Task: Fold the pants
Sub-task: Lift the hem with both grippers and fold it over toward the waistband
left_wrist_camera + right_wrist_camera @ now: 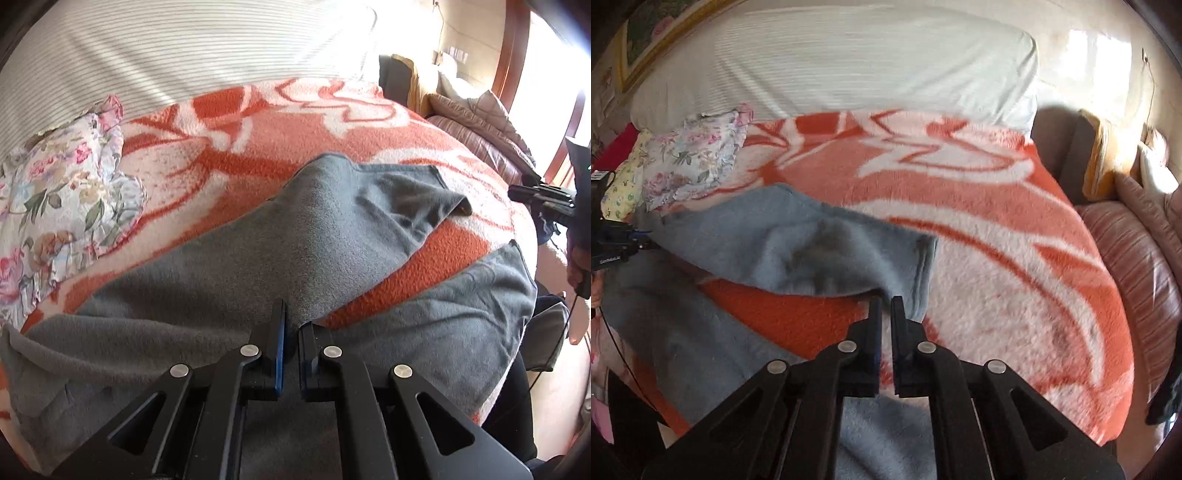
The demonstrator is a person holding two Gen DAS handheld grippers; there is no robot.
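Grey pants [229, 258] lie spread across an orange-and-white blanket [258, 122] on a bed, one leg raised into a ridge. The left gripper [293, 325] is clamped on a pinch of this grey cloth, its pads pressed together. The right gripper [885, 306] grips the hem corner of the lifted leg, its jaws nearly together around the fabric. A floral cloth [62, 184] is bunched at the blanket's left edge, beside a white striped pillow [831, 59].

Left wrist view: close, looking down over grey pants [258, 258] | right wrist view: close, angled down | both share orange blanket [997, 258], pants, white pillow [831, 66].
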